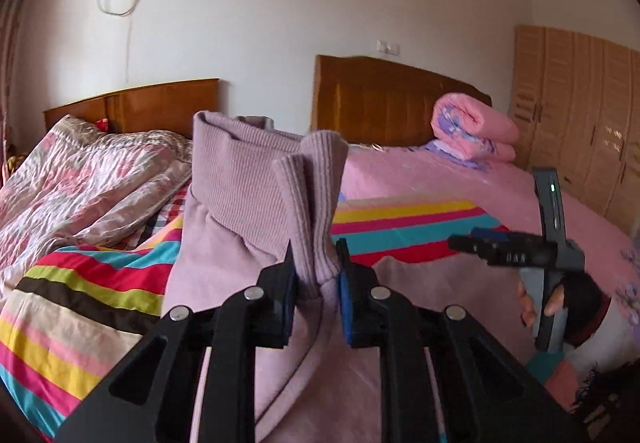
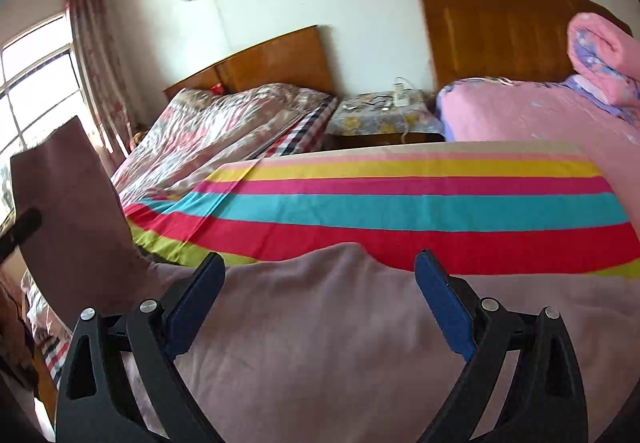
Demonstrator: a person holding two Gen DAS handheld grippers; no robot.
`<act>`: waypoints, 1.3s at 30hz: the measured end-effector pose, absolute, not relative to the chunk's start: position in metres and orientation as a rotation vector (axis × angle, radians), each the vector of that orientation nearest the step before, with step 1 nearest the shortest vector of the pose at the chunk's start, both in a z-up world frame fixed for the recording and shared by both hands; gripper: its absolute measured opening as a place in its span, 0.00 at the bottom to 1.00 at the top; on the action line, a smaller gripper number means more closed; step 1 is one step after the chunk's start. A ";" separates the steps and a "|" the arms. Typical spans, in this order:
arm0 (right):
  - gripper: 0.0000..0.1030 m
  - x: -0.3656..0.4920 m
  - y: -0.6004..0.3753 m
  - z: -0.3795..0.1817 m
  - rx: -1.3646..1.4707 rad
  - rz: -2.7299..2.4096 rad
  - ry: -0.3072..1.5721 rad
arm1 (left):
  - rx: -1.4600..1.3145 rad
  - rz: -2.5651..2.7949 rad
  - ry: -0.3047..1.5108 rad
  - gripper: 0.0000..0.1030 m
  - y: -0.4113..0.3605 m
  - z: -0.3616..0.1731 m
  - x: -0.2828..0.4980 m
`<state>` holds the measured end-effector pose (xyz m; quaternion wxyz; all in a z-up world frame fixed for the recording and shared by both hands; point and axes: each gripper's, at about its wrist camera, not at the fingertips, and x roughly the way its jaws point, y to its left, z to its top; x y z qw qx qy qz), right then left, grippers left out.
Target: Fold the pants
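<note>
The mauve pants (image 1: 240, 243) lie on the striped sheet (image 1: 80, 303). My left gripper (image 1: 316, 267) is shut on a bunch of the pants' ribbed band (image 1: 316, 203) and holds it raised, the fabric standing up between the blue pads. My right gripper (image 2: 320, 283) is open and empty, hovering just above the flat part of the pants (image 2: 320, 343). It also shows in the left wrist view (image 1: 500, 247) at the right, held by a hand. In the right wrist view the lifted end of the pants (image 2: 68, 223) hangs at the left.
The striped sheet (image 2: 400, 203) covers a pink bed (image 2: 520, 119) with a wooden headboard (image 2: 500, 31). A rolled pink quilt (image 1: 476, 127) lies near the headboard. A second bed with a floral quilt (image 2: 224, 123) is at the left, a nightstand (image 2: 380, 115) between them. A wardrobe (image 1: 580, 115) stands right.
</note>
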<state>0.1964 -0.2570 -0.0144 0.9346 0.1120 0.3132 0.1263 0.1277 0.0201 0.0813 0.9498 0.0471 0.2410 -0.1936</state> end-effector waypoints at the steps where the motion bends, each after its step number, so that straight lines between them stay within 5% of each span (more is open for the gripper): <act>1: 0.89 0.191 -0.279 -0.017 0.256 0.208 0.639 | 0.170 -0.454 0.547 0.19 -0.012 0.056 0.126; 6: 0.89 0.167 -0.337 -0.039 0.334 0.083 0.693 | 0.443 -0.658 0.826 0.34 -0.095 -0.064 0.118; 7: 0.89 0.162 -0.336 -0.044 0.336 0.099 0.709 | 0.467 -0.657 0.783 0.36 -0.093 -0.066 0.111; 9: 0.89 0.152 -0.326 -0.055 0.323 0.146 0.748 | 0.431 -0.664 0.754 0.63 -0.077 -0.054 0.108; 14: 0.88 0.127 -0.276 -0.084 0.378 0.357 0.851 | 0.283 -0.472 0.679 0.82 0.003 -0.021 0.114; 21: 0.74 0.116 -0.219 -0.108 0.456 0.547 0.996 | 0.208 -0.263 0.772 0.82 0.079 -0.041 0.121; 32: 0.72 0.140 -0.176 -0.105 0.410 0.601 1.097 | 0.180 -0.236 0.779 0.82 0.119 -0.056 0.095; 37: 0.30 0.153 -0.166 -0.113 0.446 0.615 1.135 | 0.181 -0.202 0.787 0.82 0.133 -0.056 0.079; 39: 0.24 0.154 -0.171 -0.115 0.493 0.613 1.126 | 0.180 -0.195 0.797 0.83 0.138 -0.057 0.071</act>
